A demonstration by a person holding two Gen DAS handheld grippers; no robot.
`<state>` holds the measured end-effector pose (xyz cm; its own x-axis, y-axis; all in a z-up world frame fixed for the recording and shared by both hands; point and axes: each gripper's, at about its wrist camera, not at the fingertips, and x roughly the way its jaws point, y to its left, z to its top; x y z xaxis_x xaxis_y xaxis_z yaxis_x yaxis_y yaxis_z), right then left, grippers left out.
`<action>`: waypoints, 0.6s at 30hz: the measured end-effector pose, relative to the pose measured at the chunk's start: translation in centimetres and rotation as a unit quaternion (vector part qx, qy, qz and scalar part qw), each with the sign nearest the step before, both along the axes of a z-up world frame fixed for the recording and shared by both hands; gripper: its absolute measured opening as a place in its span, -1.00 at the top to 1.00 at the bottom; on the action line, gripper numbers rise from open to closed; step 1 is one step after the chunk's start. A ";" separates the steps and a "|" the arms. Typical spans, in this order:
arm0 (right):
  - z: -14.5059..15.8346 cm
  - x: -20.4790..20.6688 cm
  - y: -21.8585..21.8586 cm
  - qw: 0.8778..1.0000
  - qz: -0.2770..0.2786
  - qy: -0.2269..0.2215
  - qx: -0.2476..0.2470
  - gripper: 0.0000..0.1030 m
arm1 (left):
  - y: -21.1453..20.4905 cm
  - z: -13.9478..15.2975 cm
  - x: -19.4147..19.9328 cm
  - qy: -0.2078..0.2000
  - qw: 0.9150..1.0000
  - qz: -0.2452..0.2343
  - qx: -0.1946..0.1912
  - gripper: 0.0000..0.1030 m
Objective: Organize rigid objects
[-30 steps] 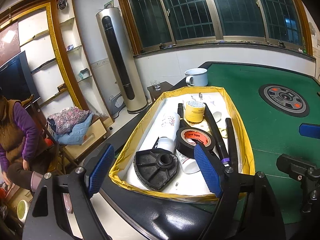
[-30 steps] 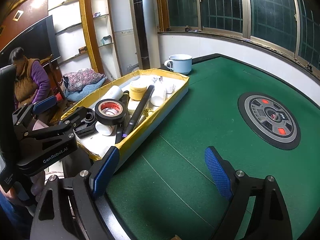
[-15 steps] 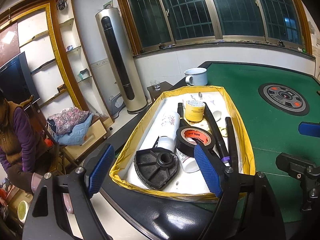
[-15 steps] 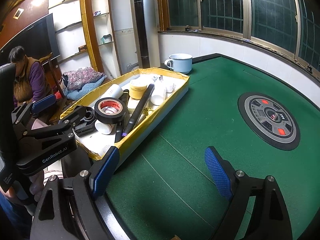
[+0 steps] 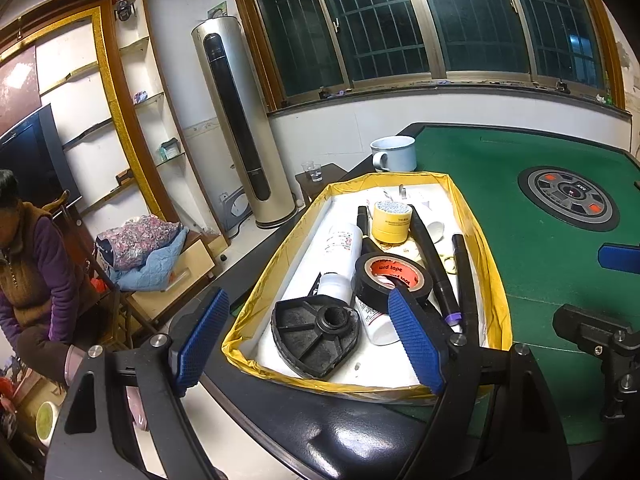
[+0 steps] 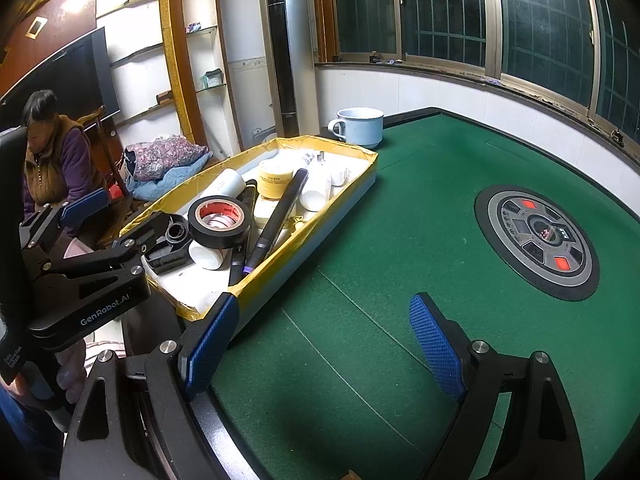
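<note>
A yellow-rimmed white tray (image 5: 276, 256) (image 6: 362, 154) lies on the green table's left edge. It holds a black tape roll (image 5: 394, 276) (image 6: 220, 216), a black plastic disc (image 5: 316, 332), a yellow tape roll (image 5: 391, 222) (image 6: 274, 178), white bottles (image 5: 340, 248) and long black markers (image 5: 434, 264) (image 6: 280, 216). My left gripper (image 5: 310, 340) is open and empty, just before the tray's near end. My right gripper (image 6: 324, 346) is open and empty over the green felt (image 6: 400, 264), right of the tray.
A pale blue mug (image 5: 394, 154) (image 6: 360, 126) stands beyond the tray's far end. A round grey control panel (image 6: 536, 238) (image 5: 568, 198) sits in the felt. A person (image 6: 52, 152) sits to the left, off the table, by a tall floor-standing unit (image 5: 240, 128).
Nothing has moved on the table. Both grippers hold their place, still open. Only the seated person has shifted a little.
</note>
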<state>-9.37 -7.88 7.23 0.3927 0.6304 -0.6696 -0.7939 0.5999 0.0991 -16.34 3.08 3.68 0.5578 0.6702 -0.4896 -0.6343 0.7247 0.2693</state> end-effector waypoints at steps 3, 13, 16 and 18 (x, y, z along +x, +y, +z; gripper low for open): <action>0.0 0.1 0.0 1.000 0.001 0.001 0.000 -0.63 | 0.0 -0.1 0.0 0.000 1.000 0.001 0.001 -0.61; 0.0 -0.1 0.2 1.000 -0.002 -0.001 -0.003 -0.63 | 0.6 -0.2 -0.2 0.002 1.000 -0.007 -0.027 -0.61; 0.0 -0.1 0.2 1.000 -0.003 -0.001 -0.003 -0.63 | 1.3 -0.2 -0.4 -0.003 0.999 -0.001 -0.047 -0.61; -0.1 -0.1 0.3 1.000 -0.004 0.000 -0.004 -0.63 | 1.6 -0.1 -0.7 -0.007 0.999 0.008 -0.050 -0.61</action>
